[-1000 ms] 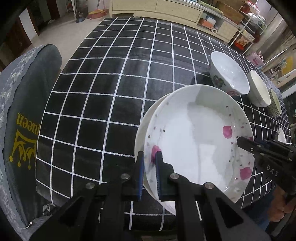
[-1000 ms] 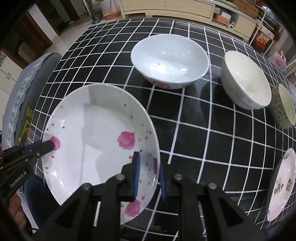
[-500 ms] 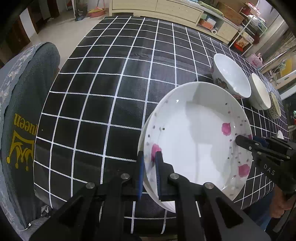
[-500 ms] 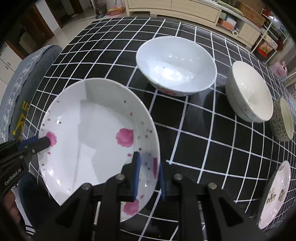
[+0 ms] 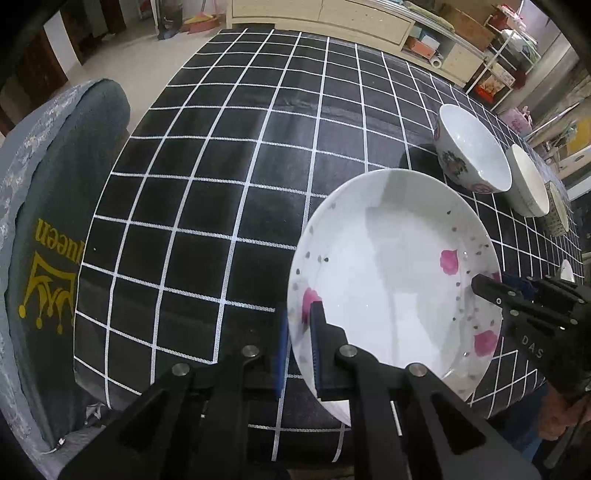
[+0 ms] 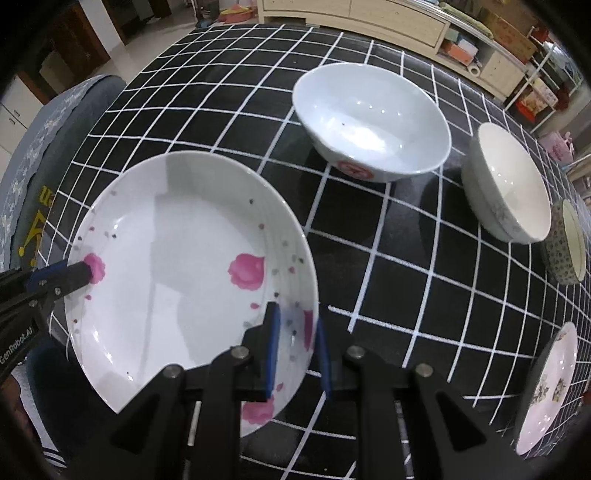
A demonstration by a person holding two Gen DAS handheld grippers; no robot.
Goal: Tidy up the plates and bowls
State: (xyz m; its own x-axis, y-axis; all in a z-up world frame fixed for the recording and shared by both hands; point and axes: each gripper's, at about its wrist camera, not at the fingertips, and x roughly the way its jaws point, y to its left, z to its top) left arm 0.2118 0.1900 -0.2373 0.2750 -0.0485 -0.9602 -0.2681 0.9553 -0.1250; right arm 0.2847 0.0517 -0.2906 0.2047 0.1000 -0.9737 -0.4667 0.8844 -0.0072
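Note:
A white plate with pink flowers is held near the table's front edge. My left gripper is shut on its left rim. My right gripper is shut on its right rim; it also shows in the left wrist view. The left gripper shows in the right wrist view. A large white bowl and a smaller white bowl stand behind the plate. A patterned bowl is farther right.
The table has a black cloth with white grid lines. A flowered plate lies at the front right. A grey chair back with a gold crown print stands at the table's left. Cabinets line the far wall.
The plate has lifted off the second plate that showed under it, and that lower plate is out of view now. Both grippers have kept their hold on the rim.

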